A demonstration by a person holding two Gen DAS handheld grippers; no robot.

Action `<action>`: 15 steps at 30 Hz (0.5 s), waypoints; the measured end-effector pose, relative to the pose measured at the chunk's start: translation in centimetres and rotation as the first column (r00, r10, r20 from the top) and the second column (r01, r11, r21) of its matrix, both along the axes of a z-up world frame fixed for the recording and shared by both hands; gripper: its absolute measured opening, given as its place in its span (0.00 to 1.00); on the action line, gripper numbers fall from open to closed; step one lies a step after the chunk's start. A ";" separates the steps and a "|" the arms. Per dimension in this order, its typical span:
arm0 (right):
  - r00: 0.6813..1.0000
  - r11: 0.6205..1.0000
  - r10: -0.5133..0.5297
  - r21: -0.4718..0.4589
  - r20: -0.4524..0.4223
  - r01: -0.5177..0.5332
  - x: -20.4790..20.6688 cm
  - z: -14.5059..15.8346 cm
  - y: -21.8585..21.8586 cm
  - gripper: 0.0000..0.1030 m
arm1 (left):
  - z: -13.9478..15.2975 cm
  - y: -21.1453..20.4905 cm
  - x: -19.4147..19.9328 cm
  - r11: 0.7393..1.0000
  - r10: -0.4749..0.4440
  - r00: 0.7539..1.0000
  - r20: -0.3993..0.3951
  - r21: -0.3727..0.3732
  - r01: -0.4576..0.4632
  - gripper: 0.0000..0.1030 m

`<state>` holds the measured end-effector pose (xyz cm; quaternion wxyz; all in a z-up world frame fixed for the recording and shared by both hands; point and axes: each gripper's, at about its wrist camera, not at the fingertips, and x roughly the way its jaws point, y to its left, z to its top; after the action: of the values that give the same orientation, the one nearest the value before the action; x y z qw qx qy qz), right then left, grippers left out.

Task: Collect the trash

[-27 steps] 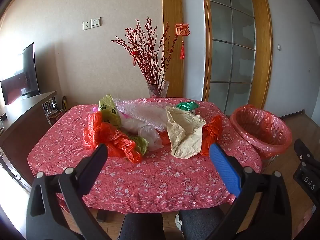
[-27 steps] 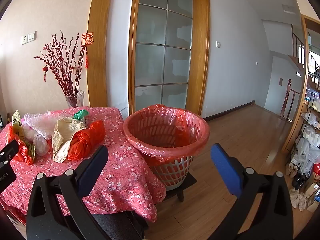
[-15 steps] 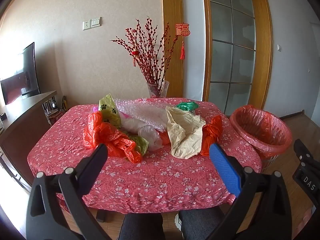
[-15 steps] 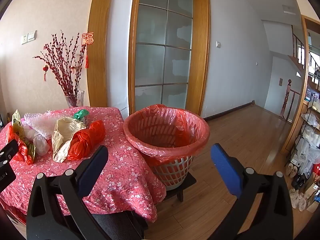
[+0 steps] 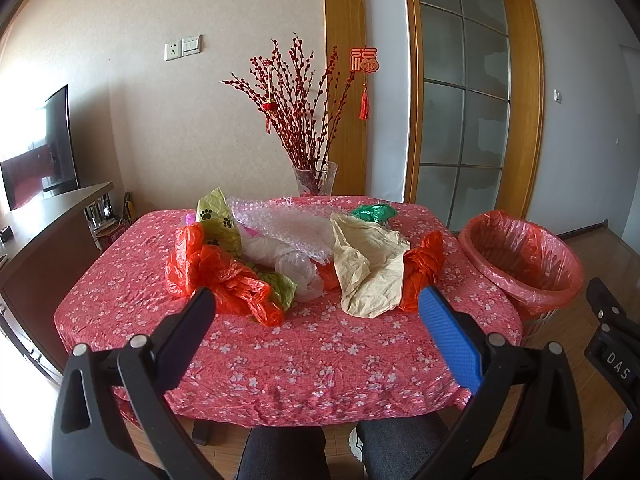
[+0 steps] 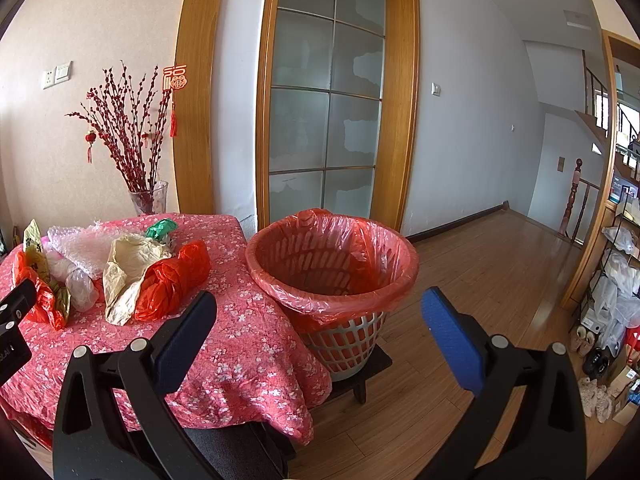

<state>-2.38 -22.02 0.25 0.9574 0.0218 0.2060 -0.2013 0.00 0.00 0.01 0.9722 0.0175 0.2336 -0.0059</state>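
Note:
A pile of trash lies on the table with the pink flowered cloth [image 5: 304, 360]: an orange plastic bag [image 5: 216, 276] at the left, bubble wrap [image 5: 288, 228], a beige paper bag [image 5: 368, 268], a second orange bag [image 5: 424, 264], a green wrapper [image 5: 374, 213] and a yellow-green paw-print bag [image 5: 218, 220]. The bin with a red liner [image 6: 332, 264] stands to the right of the table. My left gripper [image 5: 316, 308] is open and empty, short of the pile. My right gripper [image 6: 320, 308] is open and empty, facing the bin.
A glass vase of red branches [image 5: 316, 180] stands at the table's far edge. A dark sideboard [image 5: 44, 248] is at the left. The bin sits on a low dark stand [image 6: 368, 364] on the wood floor. Shelves with bags [image 6: 620, 280] are at the far right.

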 end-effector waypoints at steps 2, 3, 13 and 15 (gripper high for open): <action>1.000 1.000 0.000 0.001 0.000 0.000 0.0 0.0 0.0 0.98 | 0.0 0.0 0.0 1.000 0.000 1.000 0.001 0.000 0.000 0.96; 1.000 1.000 -0.001 0.001 0.000 0.001 0.0 0.0 0.0 0.98 | 0.0 0.0 0.0 1.000 0.000 1.000 0.000 0.000 0.000 0.96; 1.000 1.000 0.000 0.002 -0.001 0.000 0.1 -0.2 0.0 0.98 | 0.0 0.0 0.0 1.000 0.000 1.000 0.000 0.000 0.000 0.96; 1.000 1.000 0.000 0.001 -0.001 0.000 0.1 -0.2 0.0 0.98 | 0.0 0.0 0.0 1.000 0.001 1.000 0.000 0.000 -0.001 0.96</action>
<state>-2.28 -21.97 0.07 0.9572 0.0220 0.2068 -0.2014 0.00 0.01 0.00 0.9722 0.0174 0.2334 -0.0056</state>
